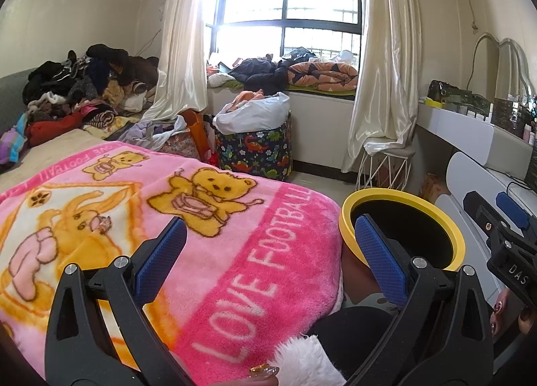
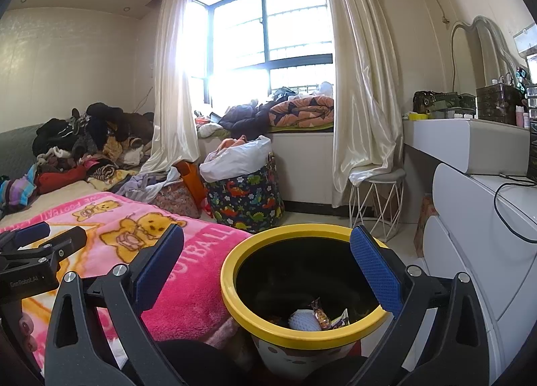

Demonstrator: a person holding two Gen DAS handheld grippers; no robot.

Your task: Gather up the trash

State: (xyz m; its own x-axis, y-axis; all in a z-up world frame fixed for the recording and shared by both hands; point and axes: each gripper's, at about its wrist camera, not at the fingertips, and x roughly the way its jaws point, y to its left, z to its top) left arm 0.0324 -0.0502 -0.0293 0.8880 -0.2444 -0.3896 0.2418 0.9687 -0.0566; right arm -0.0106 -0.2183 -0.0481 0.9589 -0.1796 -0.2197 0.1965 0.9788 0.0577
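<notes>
While the bin (image 2: 303, 285) is sitting right next to the bed with its yellow rim up against the edge of the pink teddy-bear blanket (image 1: 208, 251), there's one bit of trash (image 1: 103, 223) lying out on that blanket: a small crinkly wrapper on the bear print, off to the left and well apart from the bin. Inside the bin a few wrappers and a white wad (image 2: 303, 319) are already sitting at the bottom.

That wrapper is looking super light and crumply, probably a bit slick like foil or plastic, and it's resting on plush fleece, so I'm guessing it'll want a pinch from both sides across the middle, dipping slightly into the pile. Nothing fragile, squeeze away.

The left tongs (image 1: 268, 251) are hanging low over the blanket, pointing toward the window, spread wide with nothing between them; the wrapper is sitting ahead and left of the left pad. The right tongs (image 2: 268, 265) are hovering just above the bin, also wide apart and empty, with the far pad over the rim. A hand (image 1: 265, 372) is gripping the left tool at the bottom edge.
</notes>
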